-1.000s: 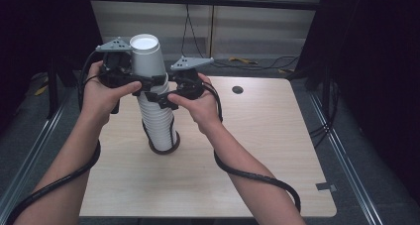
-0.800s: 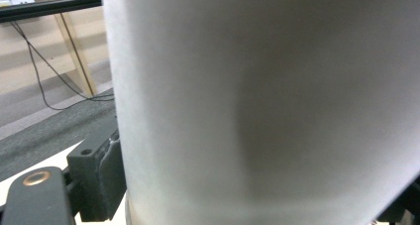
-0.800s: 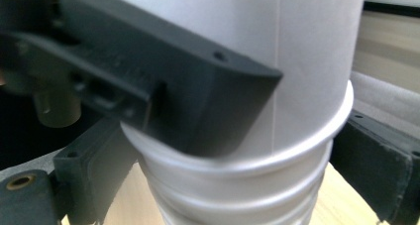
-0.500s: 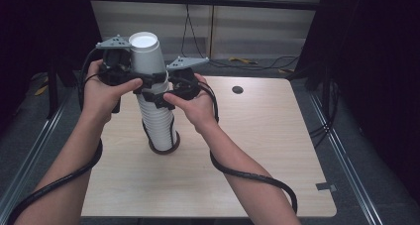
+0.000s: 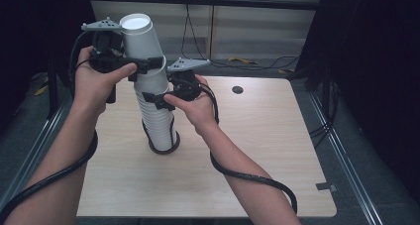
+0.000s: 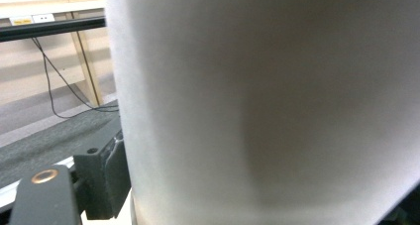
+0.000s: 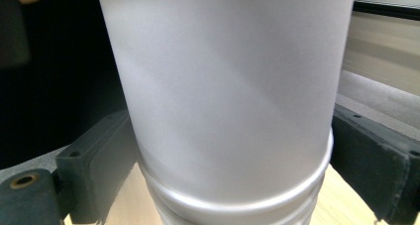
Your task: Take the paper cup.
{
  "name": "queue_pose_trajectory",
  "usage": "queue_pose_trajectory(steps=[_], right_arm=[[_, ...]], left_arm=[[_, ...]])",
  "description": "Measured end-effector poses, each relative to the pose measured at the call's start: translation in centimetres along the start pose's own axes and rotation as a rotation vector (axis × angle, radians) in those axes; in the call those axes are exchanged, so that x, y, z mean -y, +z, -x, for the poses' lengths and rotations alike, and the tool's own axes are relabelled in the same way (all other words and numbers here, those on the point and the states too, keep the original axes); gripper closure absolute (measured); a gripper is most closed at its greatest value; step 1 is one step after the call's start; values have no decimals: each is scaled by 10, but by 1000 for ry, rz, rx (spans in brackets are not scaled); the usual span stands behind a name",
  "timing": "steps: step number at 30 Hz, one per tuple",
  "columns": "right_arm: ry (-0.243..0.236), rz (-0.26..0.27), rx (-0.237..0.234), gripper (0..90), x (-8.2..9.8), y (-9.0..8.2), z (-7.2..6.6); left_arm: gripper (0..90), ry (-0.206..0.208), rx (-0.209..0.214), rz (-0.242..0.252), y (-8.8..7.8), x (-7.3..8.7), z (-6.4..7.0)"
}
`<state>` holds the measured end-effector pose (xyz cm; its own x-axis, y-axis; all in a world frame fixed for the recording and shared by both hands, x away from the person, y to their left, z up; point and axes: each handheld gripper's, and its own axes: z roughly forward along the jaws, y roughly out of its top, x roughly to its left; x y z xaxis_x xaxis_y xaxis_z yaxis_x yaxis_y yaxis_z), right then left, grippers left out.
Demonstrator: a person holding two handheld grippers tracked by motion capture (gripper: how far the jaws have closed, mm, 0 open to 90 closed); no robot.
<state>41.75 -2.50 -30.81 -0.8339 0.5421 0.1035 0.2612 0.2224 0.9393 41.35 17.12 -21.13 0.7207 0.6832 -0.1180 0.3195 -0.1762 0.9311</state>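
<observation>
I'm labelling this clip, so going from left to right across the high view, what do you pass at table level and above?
Left gripper clamped on the top cup → stack of cups → right gripper gripping the stack → right hand → dark hole in the table → table's right edge.

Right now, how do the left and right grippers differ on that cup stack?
The left gripper clamps the top cup, high up; the right gripper clamps the stack lower down. The left comes in from the stack's left, the right from its right. Both have their jaws closed on white cups.
</observation>
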Motion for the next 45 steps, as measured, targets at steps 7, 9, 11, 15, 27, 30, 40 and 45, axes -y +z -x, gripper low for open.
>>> queue_pose_trajectory(steps=[7,9,11,15,27,30,40,45], right_arm=[[1,2,-1,74,1,-2,0],[-2,0,0,73,1,-3,0],[-2,0,-1,73,1,-3,0],[-6,1,-2,73,2,-5,-1],[-11,25,-13,72,6,-9,0],[-10,30,-12,72,7,-10,-1],[3,28,-14,73,7,-11,0],[-9,22,-18,73,8,-11,1]], left_arm=[[144,11,-6,-1,-8,-14,4],[144,14,2,-1,-9,-17,5],[145,17,-2,4,-10,-19,7],[145,26,2,5,-10,-23,10],[146,54,36,16,-9,-33,24],[147,60,37,19,-8,-35,26],[146,65,53,21,-2,-39,33],[145,77,69,22,2,-40,38]])
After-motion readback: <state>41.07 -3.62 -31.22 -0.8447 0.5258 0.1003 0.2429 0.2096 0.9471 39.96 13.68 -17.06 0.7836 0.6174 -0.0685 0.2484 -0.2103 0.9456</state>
